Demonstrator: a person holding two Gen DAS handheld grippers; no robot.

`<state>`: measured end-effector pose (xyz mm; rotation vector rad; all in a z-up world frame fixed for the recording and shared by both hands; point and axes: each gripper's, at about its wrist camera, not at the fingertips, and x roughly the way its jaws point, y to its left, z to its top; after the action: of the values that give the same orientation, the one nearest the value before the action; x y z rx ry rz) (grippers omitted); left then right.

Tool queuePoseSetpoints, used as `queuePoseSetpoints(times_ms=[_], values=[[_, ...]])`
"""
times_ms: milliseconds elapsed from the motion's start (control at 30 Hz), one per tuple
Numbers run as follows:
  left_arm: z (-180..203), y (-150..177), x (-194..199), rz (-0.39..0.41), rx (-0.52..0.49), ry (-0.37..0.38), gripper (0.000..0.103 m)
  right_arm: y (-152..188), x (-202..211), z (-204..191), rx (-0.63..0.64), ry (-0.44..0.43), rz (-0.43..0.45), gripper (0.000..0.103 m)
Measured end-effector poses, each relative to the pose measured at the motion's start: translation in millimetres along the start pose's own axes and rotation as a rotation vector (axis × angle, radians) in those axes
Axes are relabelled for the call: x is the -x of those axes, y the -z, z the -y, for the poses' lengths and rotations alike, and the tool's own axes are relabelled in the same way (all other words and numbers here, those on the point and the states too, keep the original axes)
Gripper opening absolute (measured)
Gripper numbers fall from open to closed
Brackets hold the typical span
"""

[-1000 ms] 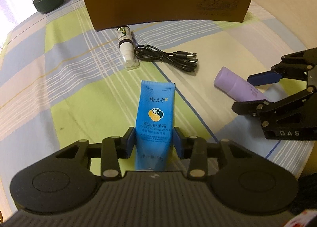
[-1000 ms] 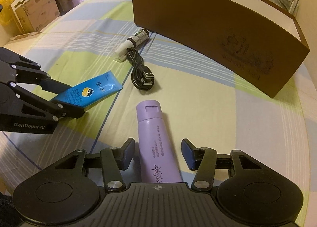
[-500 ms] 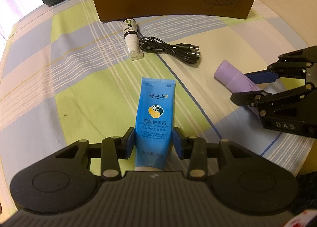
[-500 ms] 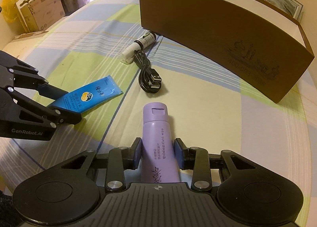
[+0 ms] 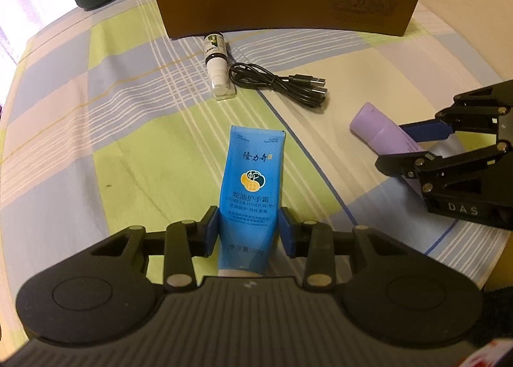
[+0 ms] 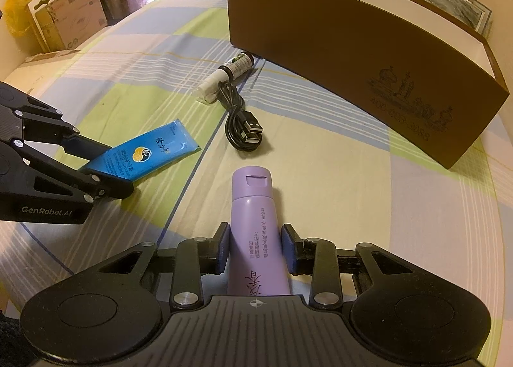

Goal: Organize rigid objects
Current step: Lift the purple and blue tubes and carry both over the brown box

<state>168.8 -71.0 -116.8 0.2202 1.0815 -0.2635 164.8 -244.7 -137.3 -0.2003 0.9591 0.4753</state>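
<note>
Left wrist view: the left gripper (image 5: 249, 227) angles steeply down over the checked cloth (image 5: 96, 129), its blue pads pressed on both sides of the flat blue hand-cream tube (image 5: 251, 187), having just closed further on it. In the right wrist view, the right gripper (image 6: 255, 249) sits at a similar downward tilt, its jaws having just closed onto the round lilac plastic tube (image 6: 255, 232), flip cap pointing away. Both tubes lie on the cloth. Also on it: one small white-capped dark bottle (image 5: 216, 62), one coiled black USB cable (image 5: 279, 85), one open brown cardboard box (image 6: 368, 56).
</note>
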Motion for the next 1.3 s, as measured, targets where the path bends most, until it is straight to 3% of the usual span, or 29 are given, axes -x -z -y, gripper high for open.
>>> queuePoseSetpoints(times_ms=[1300], values=[[0.2, -40.2, 31.2, 0.134, -0.033, -0.015, 0.034, -27.0, 32.6, 12.9, -0.063, 0.006, 0.104, 0.03]])
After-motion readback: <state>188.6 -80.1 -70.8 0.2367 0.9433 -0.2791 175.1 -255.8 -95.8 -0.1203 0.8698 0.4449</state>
